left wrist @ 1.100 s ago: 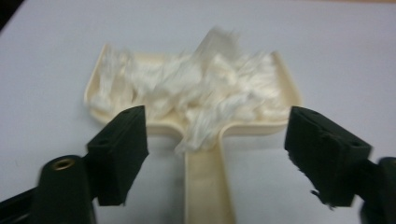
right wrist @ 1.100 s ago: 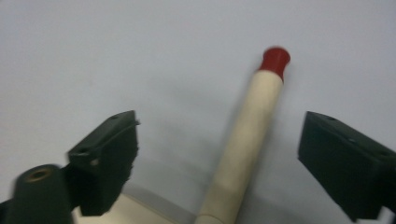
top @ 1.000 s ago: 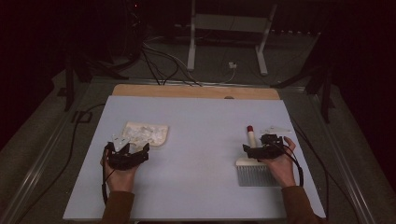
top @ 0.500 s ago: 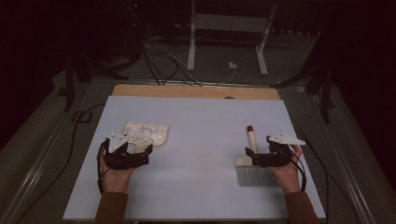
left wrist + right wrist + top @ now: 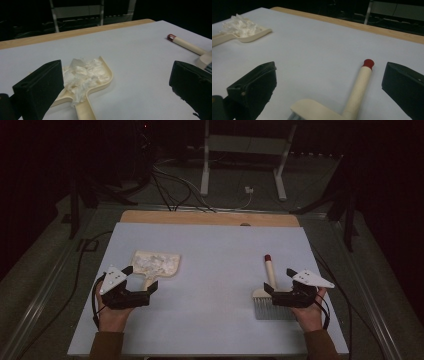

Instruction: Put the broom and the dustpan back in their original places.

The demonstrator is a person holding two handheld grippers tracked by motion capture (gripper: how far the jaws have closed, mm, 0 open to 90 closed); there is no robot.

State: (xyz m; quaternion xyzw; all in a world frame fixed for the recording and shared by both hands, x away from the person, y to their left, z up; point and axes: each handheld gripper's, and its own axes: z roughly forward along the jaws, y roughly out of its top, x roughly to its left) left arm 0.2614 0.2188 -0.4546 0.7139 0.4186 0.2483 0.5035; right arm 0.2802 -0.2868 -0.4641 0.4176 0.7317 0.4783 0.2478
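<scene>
Just behind dustpan (image 5: 157, 264) handle: your left gripper (image 5: 136, 296), jaws just opened wide, gripping nothing. Right of dustpan: your right gripper (image 5: 280, 296), jaws spread, empty, brush (image 5: 270, 287) lying just ahead between them. Count: one dustpan with white scraps (image 5: 81, 75), one brush, two grippers.

Cream dustpan (image 5: 159, 263), white scraps (image 5: 82, 73); cream brush (image 5: 272, 290), red tip (image 5: 368, 62).
</scene>
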